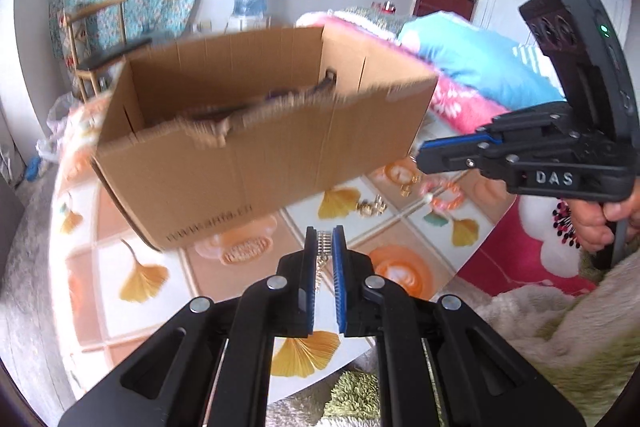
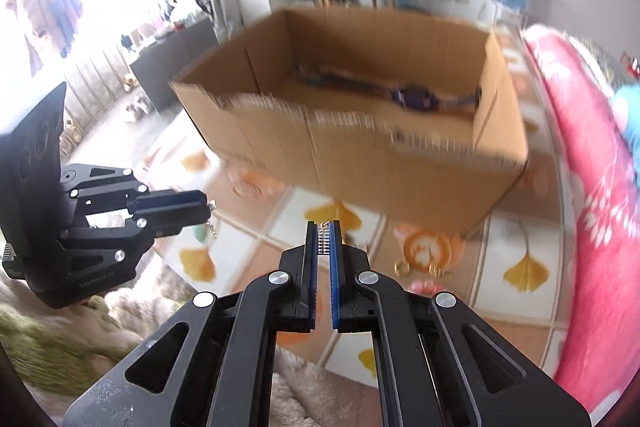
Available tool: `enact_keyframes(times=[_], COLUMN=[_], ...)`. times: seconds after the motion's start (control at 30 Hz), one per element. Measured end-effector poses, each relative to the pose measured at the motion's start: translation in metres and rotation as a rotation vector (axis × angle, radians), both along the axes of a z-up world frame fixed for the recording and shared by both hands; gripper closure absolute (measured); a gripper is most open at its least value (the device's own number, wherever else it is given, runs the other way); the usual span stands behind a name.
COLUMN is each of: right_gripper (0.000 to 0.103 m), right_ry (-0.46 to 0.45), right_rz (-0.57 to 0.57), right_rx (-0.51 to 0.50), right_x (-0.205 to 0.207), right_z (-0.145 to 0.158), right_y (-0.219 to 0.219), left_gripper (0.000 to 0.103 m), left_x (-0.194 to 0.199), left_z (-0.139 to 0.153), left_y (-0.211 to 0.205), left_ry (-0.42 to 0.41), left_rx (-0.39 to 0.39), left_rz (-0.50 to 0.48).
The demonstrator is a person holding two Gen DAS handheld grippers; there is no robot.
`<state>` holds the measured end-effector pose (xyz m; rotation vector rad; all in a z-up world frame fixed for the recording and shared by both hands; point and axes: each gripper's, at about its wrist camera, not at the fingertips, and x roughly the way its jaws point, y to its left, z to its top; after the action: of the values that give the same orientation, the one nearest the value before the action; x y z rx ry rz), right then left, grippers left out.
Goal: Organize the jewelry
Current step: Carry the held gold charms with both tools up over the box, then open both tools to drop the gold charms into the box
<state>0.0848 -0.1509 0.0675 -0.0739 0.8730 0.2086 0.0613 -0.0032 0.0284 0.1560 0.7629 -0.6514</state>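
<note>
A silver chain point(image 1: 322, 247) is seen between the closed fingers of the left gripper point(image 1: 323, 233), in front of the cardboard box point(image 1: 256, 131); its small bright links are pinched at the fingertips and a short part hangs down between the blue pads. In the right wrist view a similar silver chain piece point(image 2: 323, 242) is pressed between the closed fingers of the right gripper point(image 2: 324, 227), also in front of the box. It cannot be told whether both pieces belong to one chain.

The box is brown, open at the top, and placed on the table point(image 1: 120, 267), which is covered with a cloth of yellow leaves and orange shapes. Inside the box a purple item with a long strap point(image 2: 416, 97) is lying on the bottom.

To the right of the box, on the table, gold earrings point(image 1: 372, 207) and a pink bead bracelet point(image 1: 444, 195) are seen, blurred.
</note>
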Motion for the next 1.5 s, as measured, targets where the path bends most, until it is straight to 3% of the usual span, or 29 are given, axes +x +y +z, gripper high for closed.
enact_keyframes(times=[0.1, 0.23, 0.4, 0.47, 0.63, 0.77, 0.9, 1.07, 1.3, 1.43, 1.5], right_gripper=[0.1, 0.1, 0.099, 0.1, 0.099, 0.099, 0.096, 0.091, 0.086, 0.078, 0.073], right_ry=[-0.065, -0.176, -0.258, -0.217, -0.002, 0.185, 0.258, 0.25, 0.161, 0.072, 0.015], right_rz=[0.024, 0.062, 0.131, 0.159, 0.159, 0.141, 0.117, 0.08, 0.037, 0.015, 0.018], right_rx=[0.035, 0.04, -0.008, 0.007, -0.027, 0.0, 0.003, 0.037, 0.055, 0.106, 0.123], right_x=[0.001, 0.014, 0.053, 0.079, 0.148, 0.193, 0.214, 0.216, 0.195, 0.164, 0.142], right_z=[0.021, 0.05, 0.062, 0.06, 0.036, 0.007, -0.015, -0.019, 0.003, 0.03, 0.045], right_y=[0.004, 0.009, 0.017, 0.018, 0.024, 0.025, 0.027, 0.019, 0.003, -0.01, -0.015], left_gripper=[0.095, 0.095, 0.095, 0.095, 0.095, 0.095, 0.095, 0.095, 0.091, 0.091, 0.085], left_x=[-0.001, 0.004, 0.057, 0.09, 0.174, 0.206, 0.216, 0.228, 0.223, 0.206, 0.186], left_z=[0.024, 0.065, 0.096, 0.09, 0.056, 0.028, 0.005, -0.007, 0.0, 0.021, 0.037], left_y=[0.004, 0.014, 0.017, 0.011, 0.0, -0.009, -0.014, -0.011, -0.006, 0.008, 0.02], left_ry=[-0.056, -0.136, -0.152, -0.088, 0.151, 0.266, 0.333, 0.374, 0.351, 0.283, 0.229], left_rx=[-0.011, -0.094, -0.116, -0.074, 0.029, 0.117, 0.179, 0.176, 0.15, 0.092, 0.042], left_rz=[0.005, 0.001, 0.026, 0.046, 0.1, 0.123, 0.128, 0.153, 0.162, 0.175, 0.176])
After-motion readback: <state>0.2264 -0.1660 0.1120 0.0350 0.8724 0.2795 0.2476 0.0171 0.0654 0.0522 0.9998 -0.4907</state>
